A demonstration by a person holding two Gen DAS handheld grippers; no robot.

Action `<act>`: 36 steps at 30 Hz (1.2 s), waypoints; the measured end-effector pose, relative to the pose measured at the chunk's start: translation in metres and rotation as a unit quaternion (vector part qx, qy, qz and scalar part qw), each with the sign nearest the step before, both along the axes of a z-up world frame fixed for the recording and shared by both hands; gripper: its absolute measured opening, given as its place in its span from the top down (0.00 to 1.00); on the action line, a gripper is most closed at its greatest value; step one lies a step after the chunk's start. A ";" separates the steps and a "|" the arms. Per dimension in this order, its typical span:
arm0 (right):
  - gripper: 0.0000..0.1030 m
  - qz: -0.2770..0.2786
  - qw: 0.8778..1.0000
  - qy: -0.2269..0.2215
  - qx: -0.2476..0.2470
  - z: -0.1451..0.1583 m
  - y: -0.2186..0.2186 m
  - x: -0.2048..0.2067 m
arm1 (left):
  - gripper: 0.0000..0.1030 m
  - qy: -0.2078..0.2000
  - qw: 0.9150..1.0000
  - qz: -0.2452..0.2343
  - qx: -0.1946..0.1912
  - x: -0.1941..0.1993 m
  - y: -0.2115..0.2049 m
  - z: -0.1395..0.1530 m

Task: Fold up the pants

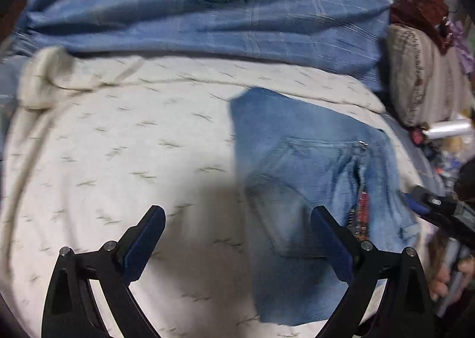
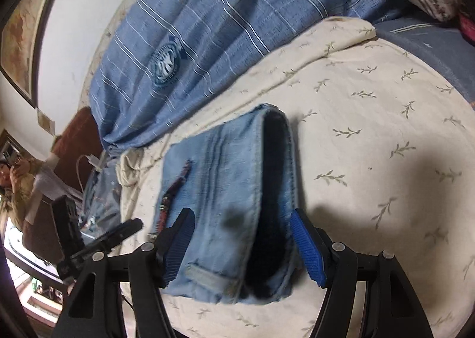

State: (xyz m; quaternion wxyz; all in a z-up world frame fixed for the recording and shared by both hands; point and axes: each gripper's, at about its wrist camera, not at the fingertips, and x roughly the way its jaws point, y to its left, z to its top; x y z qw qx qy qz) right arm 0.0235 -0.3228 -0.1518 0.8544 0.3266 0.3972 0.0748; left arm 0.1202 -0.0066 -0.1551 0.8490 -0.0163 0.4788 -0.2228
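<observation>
The jeans (image 2: 225, 189) lie on the cream bedsheet (image 2: 371, 160) with leaf print, already folded into a thick packet, near the blue striped blanket (image 2: 207, 26). The denim looks heavy and rather stiff for cloth — it will keep a crease, but the layers can slide on each other. The right gripper (image 2: 242, 244) stands open around the near end of the packet, its blue pads on both sides and, as far as I can see, not pressing. The left gripper (image 1: 237, 243) is also open, over the sheet, with one finger (image 1: 332, 237) above the edge of the jeans. I would take hold at the thick waistband hem — all layers together.
</observation>
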 end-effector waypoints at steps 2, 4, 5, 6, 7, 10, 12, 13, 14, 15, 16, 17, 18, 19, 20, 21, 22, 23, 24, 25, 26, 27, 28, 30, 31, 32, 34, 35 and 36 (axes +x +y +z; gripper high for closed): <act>0.32 -0.005 1.000 0.015 0.005 -0.007 -0.007 0.004 | 0.05 0.015 1.000 -0.012 -0.014 0.006 -0.004 -0.006; 0.32 0.000 0.999 0.023 0.025 -0.013 -0.013 0.008 | 0.05 0.028 0.998 -0.032 -0.036 0.011 -0.008 -0.011; 0.32 0.006 0.999 0.028 0.044 -0.018 -0.015 0.011 | 0.05 0.035 0.998 -0.039 -0.045 0.013 -0.011 -0.014; 0.32 0.011 0.998 0.032 0.060 -0.022 -0.017 0.015 | 0.05 0.042 0.997 -0.043 -0.054 0.016 -0.013 -0.017; 0.32 0.016 0.997 0.036 0.073 -0.025 -0.018 0.017 | 0.05 0.048 0.996 -0.045 -0.062 0.018 -0.013 -0.019; 0.32 0.043 0.991 0.042 0.120 -0.034 -0.013 0.025 | 0.05 0.072 0.992 -0.046 -0.098 0.025 -0.014 -0.027; 0.28 0.052 0.990 0.051 0.122 -0.039 -0.005 0.029 | 0.05 0.084 0.988 -0.054 -0.118 0.027 -0.015 -0.029; 0.28 0.052 0.990 0.051 0.119 -0.039 -0.003 0.030 | 0.05 0.089 0.986 -0.062 -0.125 0.027 -0.018 -0.030; 0.27 0.053 0.990 0.050 0.119 -0.039 -0.002 0.031 | 0.05 0.092 0.985 -0.072 -0.128 0.027 -0.022 -0.031; 0.24 0.052 0.990 0.048 0.123 -0.039 -0.001 0.031 | 0.05 0.093 0.984 -0.078 -0.127 0.027 -0.026 -0.032; 0.24 0.050 0.990 0.046 0.127 -0.040 0.000 0.031 | 0.05 0.091 0.985 -0.085 -0.124 0.026 -0.031 -0.032; 0.24 0.048 0.989 0.045 0.129 -0.040 0.001 0.031 | 0.05 0.088 0.984 -0.092 -0.122 0.025 -0.036 -0.032; 0.23 0.048 0.990 0.043 0.129 -0.040 0.003 0.031 | 0.05 0.087 0.984 -0.095 -0.122 0.027 -0.040 -0.033; 0.21 0.048 0.990 0.039 0.127 -0.040 0.004 0.032 | 0.05 0.086 0.984 -0.096 -0.122 0.029 -0.043 -0.032; 0.21 0.048 0.991 0.037 0.122 -0.039 0.005 0.032 | 0.05 0.087 0.984 -0.095 -0.122 0.030 -0.044 -0.033; 0.21 0.049 0.992 0.034 0.115 -0.037 0.008 0.031 | 0.07 0.087 0.984 -0.095 -0.125 0.031 -0.046 -0.032; 0.21 0.052 0.993 0.030 0.106 -0.034 0.011 0.031 | 0.10 0.088 0.983 -0.094 -0.128 0.031 -0.047 -0.032; 0.22 0.055 0.993 0.024 0.097 -0.031 0.014 0.031 | 0.14 0.087 0.983 -0.094 -0.130 0.032 -0.048 -0.031; 0.25 0.062 0.994 0.015 0.088 -0.027 0.019 0.029 | 0.17 0.084 0.984 -0.093 -0.130 0.031 -0.048 -0.030; 0.27 0.072 0.995 0.001 0.075 -0.022 0.025 0.028 | 0.18 0.080 0.984 -0.093 -0.127 0.030 -0.050 -0.028; 0.31 0.078 0.995 -0.007 0.061 -0.018 0.031 0.027 | 0.21 0.076 0.985 -0.092 -0.125 0.029 -0.052 -0.027; 0.37 0.082 0.996 -0.010 0.042 -0.015 0.036 0.027 | 0.24 0.074 0.985 -0.090 -0.124 0.028 -0.052 -0.026; 0.40 0.081 0.996 -0.008 0.029 -0.015 0.040 0.027 | 0.25 0.070 0.986 -0.088 -0.124 0.027 -0.053 -0.024; 0.46 0.074 0.997 -0.005 0.017 -0.016 0.041 0.027 | 0.29 0.063 0.987 -0.087 -0.119 0.024 -0.053 -0.022; 0.48 0.074 0.997 -0.002 0.009 -0.017 0.041 0.028 | 0.29 0.059 0.988 -0.087 -0.113 0.022 -0.053 -0.021; 0.50 0.075 0.997 0.002 0.001 -0.018 0.043 0.029 | 0.29 0.058 0.989 -0.086 -0.108 0.022 -0.052 -0.022; 0.50 0.075 0.997 0.011 -0.001 -0.024 0.043 0.032 | 0.27 0.062 0.990 -0.078 -0.097 0.023 -0.054 -0.023; 0.50 0.074 0.997 0.017 0.006 -0.027 0.041 0.033 | 0.21 0.068 0.990 -0.073 -0.097 0.024 -0.052 -0.025; 0.50 0.071 0.997 0.023 0.023 -0.031 0.038 0.035 | 0.15 0.081 0.990 -0.065 -0.098 0.027 -0.052 -0.028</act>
